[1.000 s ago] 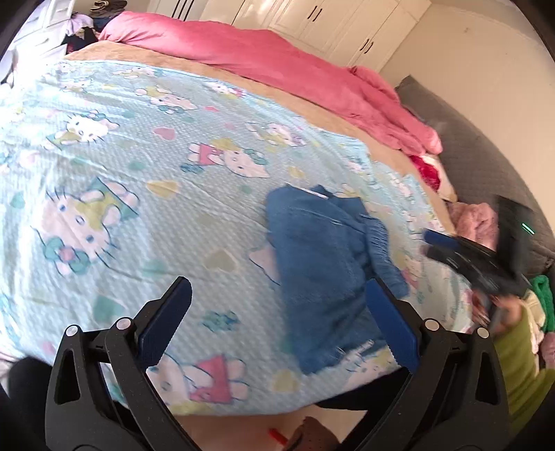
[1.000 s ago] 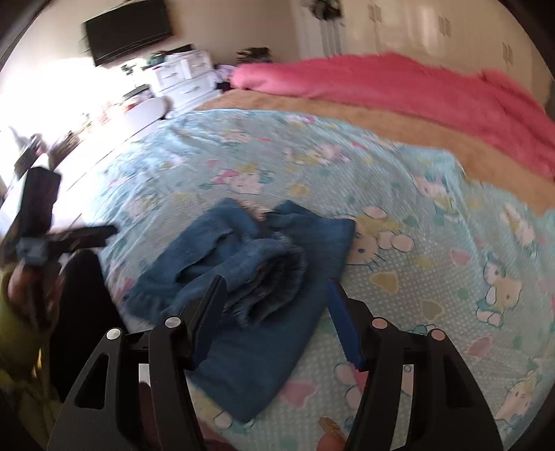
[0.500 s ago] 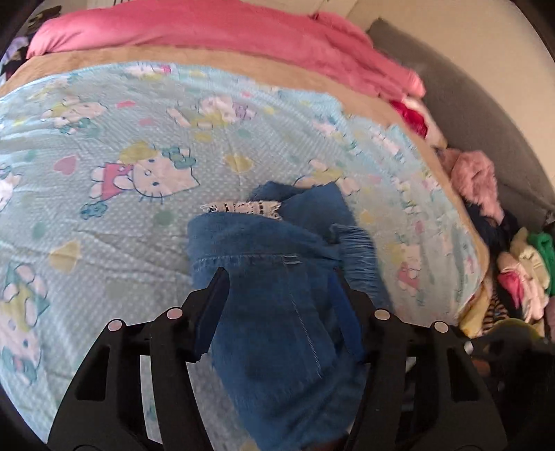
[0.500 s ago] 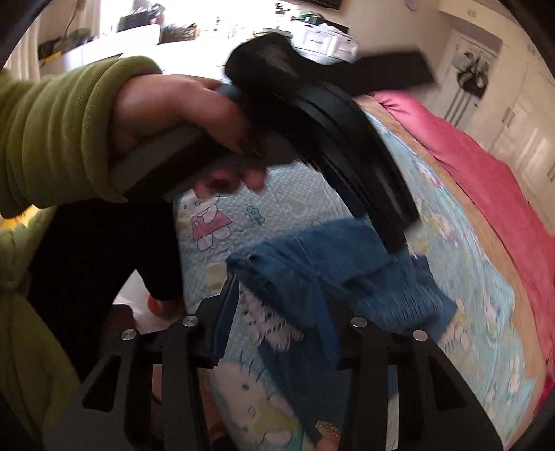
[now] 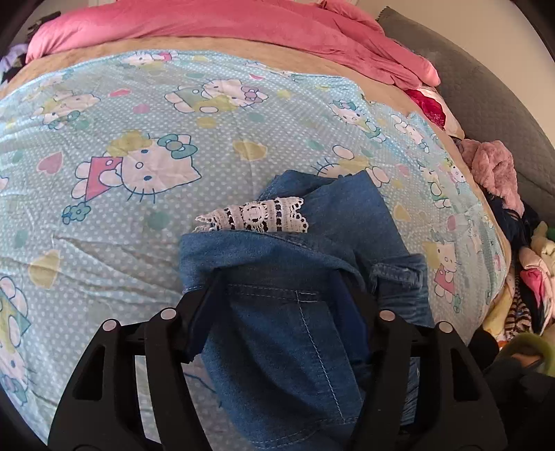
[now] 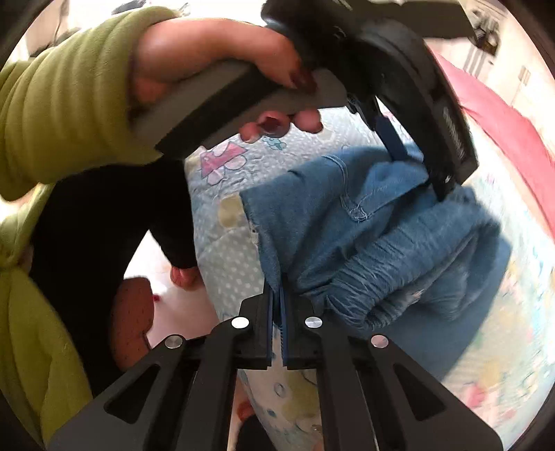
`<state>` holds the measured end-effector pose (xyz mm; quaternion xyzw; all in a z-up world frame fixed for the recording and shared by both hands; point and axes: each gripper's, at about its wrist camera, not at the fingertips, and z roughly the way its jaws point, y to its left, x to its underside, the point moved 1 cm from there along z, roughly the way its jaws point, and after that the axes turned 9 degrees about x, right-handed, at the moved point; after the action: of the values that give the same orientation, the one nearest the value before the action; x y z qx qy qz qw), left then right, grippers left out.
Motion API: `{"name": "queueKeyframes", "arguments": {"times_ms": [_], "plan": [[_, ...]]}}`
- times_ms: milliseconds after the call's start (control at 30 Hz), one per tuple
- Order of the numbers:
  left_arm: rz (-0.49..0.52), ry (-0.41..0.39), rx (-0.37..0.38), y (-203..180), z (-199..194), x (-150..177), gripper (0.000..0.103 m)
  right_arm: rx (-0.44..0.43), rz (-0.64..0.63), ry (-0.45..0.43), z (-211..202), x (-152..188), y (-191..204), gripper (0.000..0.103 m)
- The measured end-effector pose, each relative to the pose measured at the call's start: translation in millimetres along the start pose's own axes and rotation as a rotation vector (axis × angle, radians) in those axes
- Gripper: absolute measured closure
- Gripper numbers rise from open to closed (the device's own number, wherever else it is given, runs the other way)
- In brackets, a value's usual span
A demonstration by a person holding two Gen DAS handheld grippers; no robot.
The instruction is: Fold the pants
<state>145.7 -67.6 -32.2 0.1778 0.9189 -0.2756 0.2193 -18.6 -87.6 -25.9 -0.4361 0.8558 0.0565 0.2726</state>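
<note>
Nearest you, your right tool (image 6: 276, 305) is clamped tight on a thin denim edge of the pants (image 6: 364, 243), blue pads nearly meeting with the cloth pinched between them. Your left tool (image 5: 282, 288) sits over the same garment with its fingers spread wide either side of a denim panel; they press into or under a fold, but no pinch shows, so I read it as not closed on anything. In the right wrist view your left hand (image 6: 215, 66) holds that tool's grey handle, green fleece sleeve (image 6: 66, 100) behind it.

Progress, as a judgement: the pants lie bunched at the near edge of the bed, partly doubled over but lumpy, not a flat stack. Some folding looks done; a further fold and smoothing look left. Neither leg length nor waistband is clear to see.

Materials: mid-blue denim, soft and floppy, with lighter topstitching, a stitched panel seam, and a frayed fringe hem rolled up at the right. A white lace trim (image 5: 255, 218) sticks out just beyond the left tool, openwork with a scalloped edge.

Under it, the bedsheet (image 5: 145, 114) is thin pale-blue dotted cotton with a cartoon cat print, faintly creased. Farther back, a tan blanket strip, then a plush pink duvet (image 5: 242, 24). A clothes pile (image 5: 499, 180) sits off the right side.
</note>
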Motion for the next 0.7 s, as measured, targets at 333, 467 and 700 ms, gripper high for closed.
{"name": "queueKeyframes", "arguments": {"times_ms": [333,467,700], "plan": [[0.067,-0.146,-0.079,-18.0,-54.4,20.3,0.029,-0.066,0.193,-0.158,-73.4,10.1,-10.2,0.075],[0.077,-0.179,-0.099,-24.1,-73.1,30.6,0.022,-0.017,0.258,-0.210,-98.3,11.7,-17.3,0.061],[0.060,-0.227,-0.106,-28.8,-102.8,48.9,0.010,0.105,0.357,-0.300,-142.7,8.0,-41.2,0.026]]}}
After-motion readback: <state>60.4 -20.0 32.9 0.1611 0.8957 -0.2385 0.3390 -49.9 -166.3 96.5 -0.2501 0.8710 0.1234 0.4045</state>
